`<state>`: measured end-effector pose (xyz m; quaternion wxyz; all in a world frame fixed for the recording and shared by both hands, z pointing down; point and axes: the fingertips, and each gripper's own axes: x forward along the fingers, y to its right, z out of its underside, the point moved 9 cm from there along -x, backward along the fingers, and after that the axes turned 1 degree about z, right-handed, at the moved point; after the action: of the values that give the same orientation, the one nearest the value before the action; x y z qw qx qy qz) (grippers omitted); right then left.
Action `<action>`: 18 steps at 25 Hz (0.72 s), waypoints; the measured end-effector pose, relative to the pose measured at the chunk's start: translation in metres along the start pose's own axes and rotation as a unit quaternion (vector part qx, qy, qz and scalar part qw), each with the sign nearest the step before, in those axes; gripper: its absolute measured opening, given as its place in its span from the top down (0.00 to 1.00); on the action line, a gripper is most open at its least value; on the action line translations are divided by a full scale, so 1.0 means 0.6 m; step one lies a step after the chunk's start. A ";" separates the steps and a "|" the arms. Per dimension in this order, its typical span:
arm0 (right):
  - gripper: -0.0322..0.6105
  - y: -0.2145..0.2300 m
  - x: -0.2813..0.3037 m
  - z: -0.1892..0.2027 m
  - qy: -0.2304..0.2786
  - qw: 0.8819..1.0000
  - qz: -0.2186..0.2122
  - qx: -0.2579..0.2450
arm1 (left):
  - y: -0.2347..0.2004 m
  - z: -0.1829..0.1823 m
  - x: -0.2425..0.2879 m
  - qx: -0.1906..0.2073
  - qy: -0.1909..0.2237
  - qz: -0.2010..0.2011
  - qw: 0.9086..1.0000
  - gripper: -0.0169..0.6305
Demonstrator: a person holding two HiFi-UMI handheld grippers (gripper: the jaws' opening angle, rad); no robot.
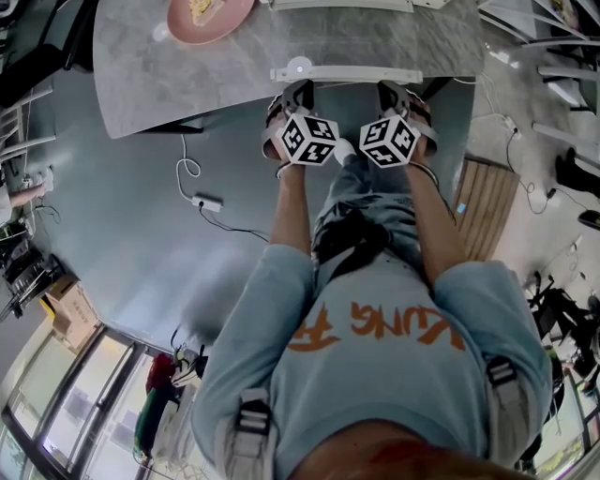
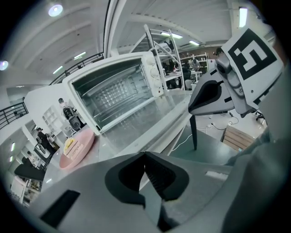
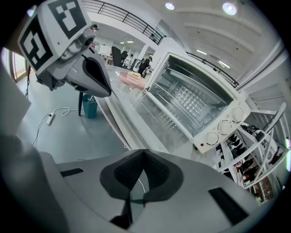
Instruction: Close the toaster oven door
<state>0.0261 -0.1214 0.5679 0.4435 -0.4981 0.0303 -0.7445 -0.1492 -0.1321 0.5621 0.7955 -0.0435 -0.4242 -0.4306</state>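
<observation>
Grey plastic left gripper and right gripper are both clenched on nothing, side by side just short of the table edge. Ahead, the white toaster oven sits on the grey marbled table. Its glass door lies flat toward the person, white bar handle nearest the jaws. Closing hasn't begun, I judge; next, a closed tip should slip under that handle and swing the door up. A pink plate of food stands well left.
</observation>
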 end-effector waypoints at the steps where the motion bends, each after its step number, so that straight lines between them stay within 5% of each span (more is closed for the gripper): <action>1: 0.96 0.002 -0.003 -0.001 0.004 1.000 0.005 -0.003 | -0.001 -0.004 -0.004 -0.002 0.004 -0.004 1.000 0.97; 5: 0.95 0.017 -0.014 -0.013 0.019 0.999 0.030 -0.011 | -0.010 -0.023 -0.017 0.004 0.027 -0.019 0.999 0.97; 10: 0.94 0.047 -0.040 -0.037 0.062 0.996 0.057 -0.037 | -0.024 -0.059 -0.035 0.065 0.038 -0.021 0.997 0.96; 18: 0.86 0.087 -0.068 -0.065 0.102 0.991 0.046 -0.068 | -0.055 -0.094 -0.058 0.103 0.041 0.003 0.994 0.85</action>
<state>0.0335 -0.1404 0.4935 0.4366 -0.4471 0.1485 -0.7664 -0.1463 -0.1547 0.4920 0.8134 0.0551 -0.4335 -0.3839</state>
